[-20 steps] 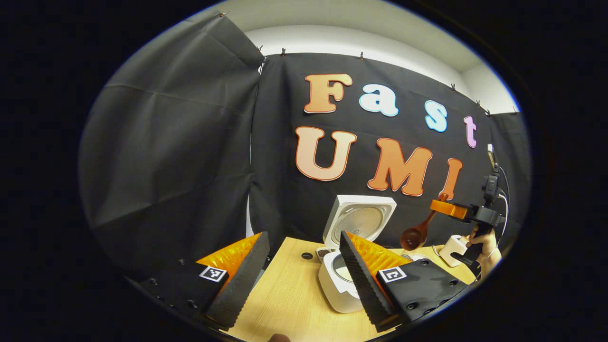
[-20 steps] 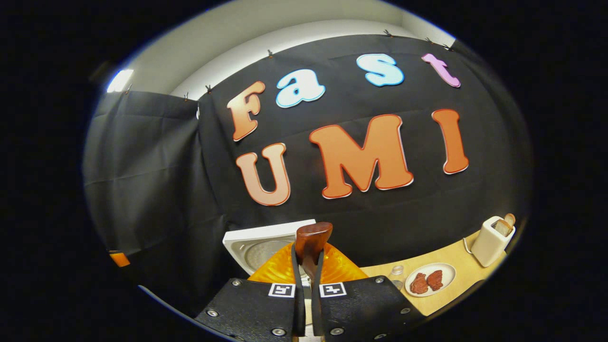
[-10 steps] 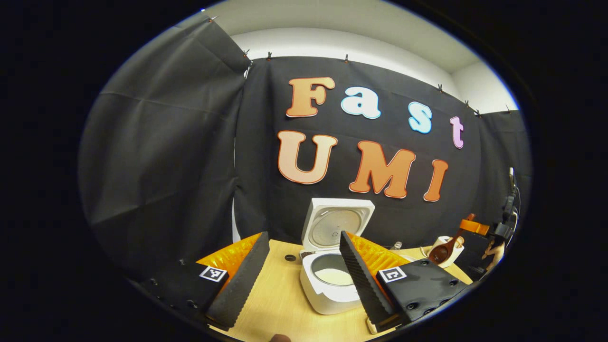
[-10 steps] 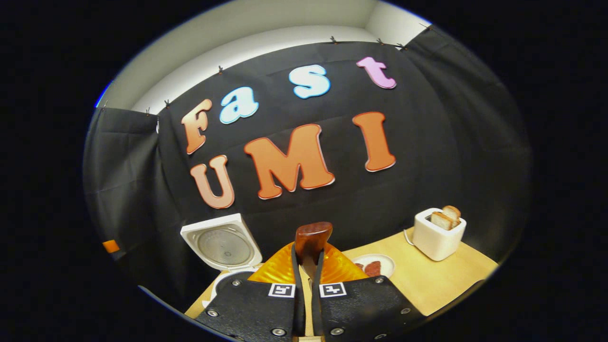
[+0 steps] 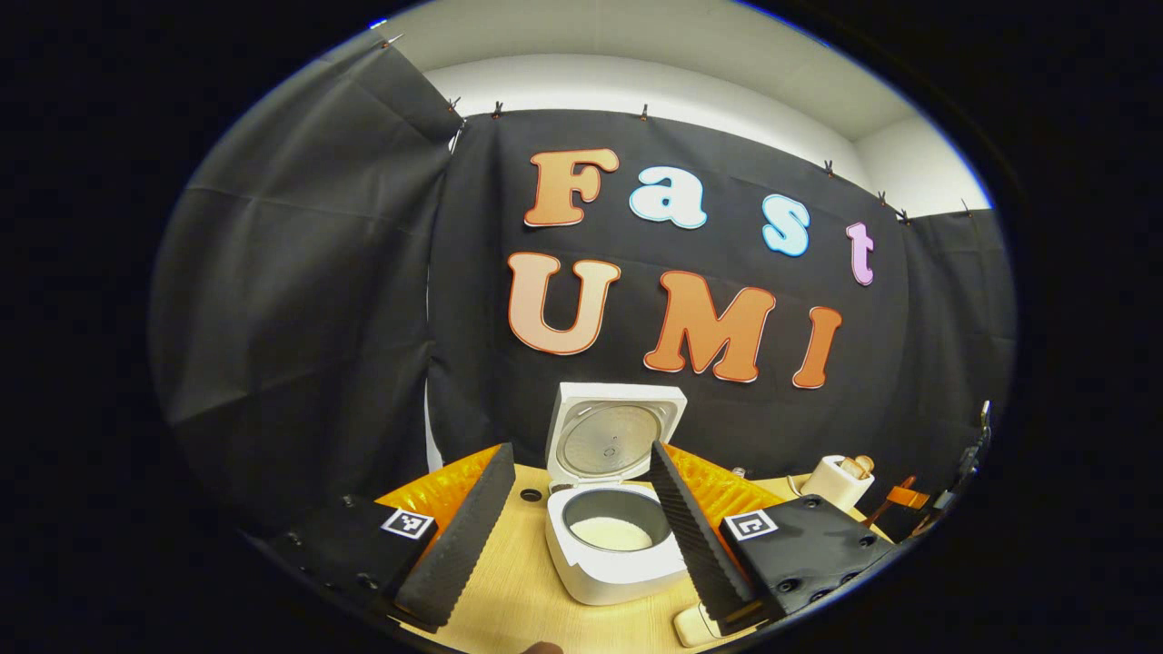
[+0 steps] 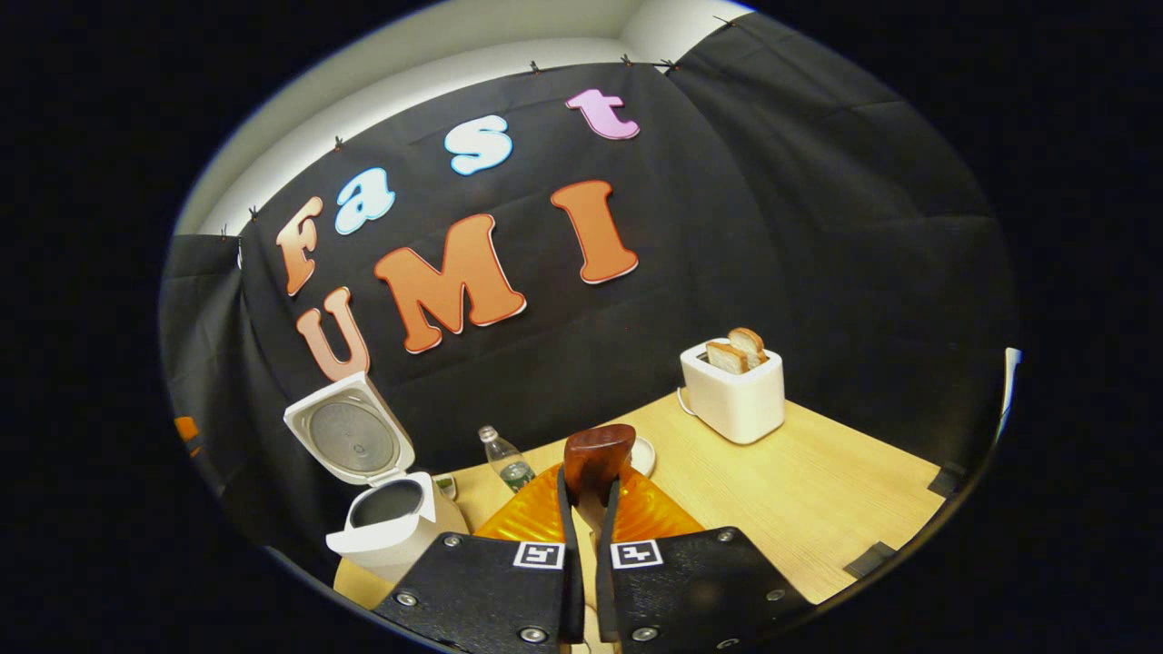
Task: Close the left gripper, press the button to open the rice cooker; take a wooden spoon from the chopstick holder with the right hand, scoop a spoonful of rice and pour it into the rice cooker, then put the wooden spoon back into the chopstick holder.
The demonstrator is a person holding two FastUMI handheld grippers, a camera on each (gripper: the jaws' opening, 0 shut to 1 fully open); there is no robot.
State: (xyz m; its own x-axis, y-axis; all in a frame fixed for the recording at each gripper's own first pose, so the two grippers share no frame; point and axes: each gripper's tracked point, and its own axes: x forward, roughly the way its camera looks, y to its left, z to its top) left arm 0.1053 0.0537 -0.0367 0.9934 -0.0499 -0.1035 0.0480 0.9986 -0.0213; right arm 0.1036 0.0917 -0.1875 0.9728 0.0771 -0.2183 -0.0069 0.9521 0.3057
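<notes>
The white rice cooker point(image 5: 611, 568) stands open on the table, its lid point(image 5: 611, 436) upright and white rice point(image 5: 611, 534) in the pot. My left gripper point(image 5: 579, 448) is open, and its two fingers frame the cooker from the near side without touching it. My right gripper point(image 6: 589, 486) is shut on the brown handle of the wooden spoon point(image 6: 598, 450); the spoon's bowl is hidden below the fingers. In the right gripper view the cooker point(image 6: 386, 527) sits low at the left. The right gripper point(image 5: 906, 497) also appears small at the far right, beside the toaster.
A white toaster point(image 6: 734, 392) with two bread slices stands at the back of the wooden table point(image 6: 818, 490). A small bottle point(image 6: 509, 463) and a plate point(image 6: 643, 454) lie behind my right fingers. A cream object point(image 5: 692, 627) pokes out under the left gripper's right finger.
My right gripper has carried the spoon from above the cooker away to the right and down toward the toaster. The left gripper view has shifted, so the cooker now sits between its open fingers.
</notes>
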